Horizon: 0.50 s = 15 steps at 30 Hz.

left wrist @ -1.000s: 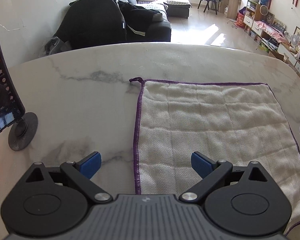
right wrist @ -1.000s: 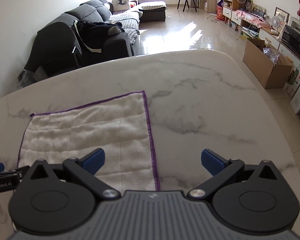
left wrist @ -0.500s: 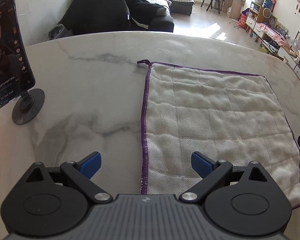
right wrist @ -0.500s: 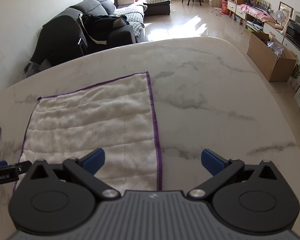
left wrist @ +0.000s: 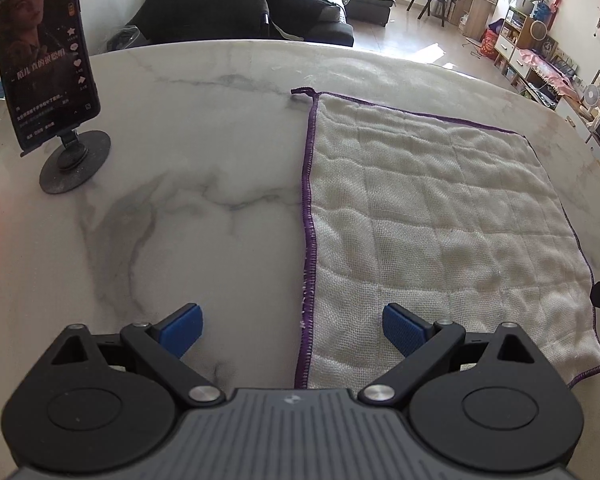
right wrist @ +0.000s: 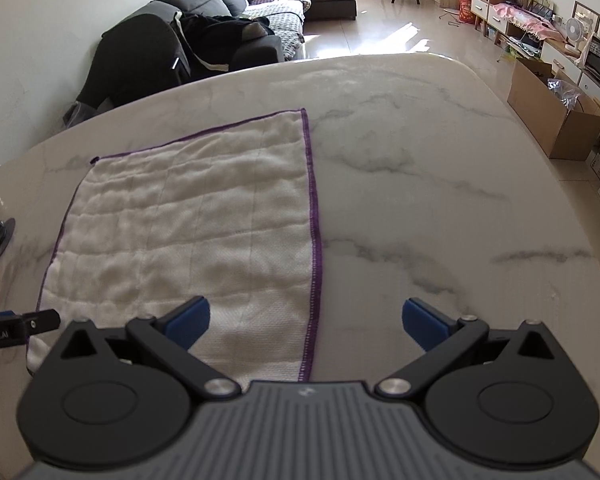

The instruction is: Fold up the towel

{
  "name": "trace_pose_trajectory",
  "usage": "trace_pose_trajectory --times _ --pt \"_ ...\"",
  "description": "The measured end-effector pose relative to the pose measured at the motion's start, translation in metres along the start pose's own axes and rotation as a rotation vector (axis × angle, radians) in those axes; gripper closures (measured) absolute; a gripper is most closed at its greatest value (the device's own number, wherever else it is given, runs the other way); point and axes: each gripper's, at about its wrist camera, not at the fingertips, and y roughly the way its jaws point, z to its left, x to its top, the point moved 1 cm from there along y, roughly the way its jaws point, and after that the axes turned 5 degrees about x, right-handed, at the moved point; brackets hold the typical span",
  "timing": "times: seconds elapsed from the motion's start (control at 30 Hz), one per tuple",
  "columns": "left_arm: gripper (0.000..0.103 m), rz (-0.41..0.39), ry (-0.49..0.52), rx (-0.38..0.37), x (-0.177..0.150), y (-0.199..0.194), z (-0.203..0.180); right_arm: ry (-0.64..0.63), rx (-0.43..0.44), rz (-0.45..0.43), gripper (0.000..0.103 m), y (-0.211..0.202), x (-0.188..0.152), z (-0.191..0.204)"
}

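Note:
A white towel [left wrist: 432, 216] with a purple hem lies flat and spread out on the marble table [left wrist: 188, 184]. It also shows in the right wrist view [right wrist: 188, 232]. My left gripper [left wrist: 292, 330] is open and empty, above the towel's near left hem. My right gripper [right wrist: 306, 320] is open and empty, above the towel's near right hem. The left gripper's tip [right wrist: 40, 320] shows at the left edge of the right wrist view.
A phone on a round black stand [left wrist: 48, 76] stands at the table's left. Beyond the far table edge are a dark sofa [right wrist: 204, 40] and a cardboard box [right wrist: 556, 116] on the floor at right.
Both grippers have risen and tilted down, so more of the table and towel shows. The phone has come fully into the left wrist view. The towel has not moved.

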Motion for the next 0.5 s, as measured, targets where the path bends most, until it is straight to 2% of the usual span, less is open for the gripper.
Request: trace_pose_trajectory --times 0.3,0.5 --pt "0.006 -0.007 0.047 0.006 -0.014 -0.009 -0.003 0.031 0.014 0.032 0.000 -0.005 -0.014 -0.008" --pt "0.006 -0.006 0.041 0.004 -0.017 -0.013 0.001 0.017 0.028 0.027 0.001 -0.009 -0.020 -0.007"
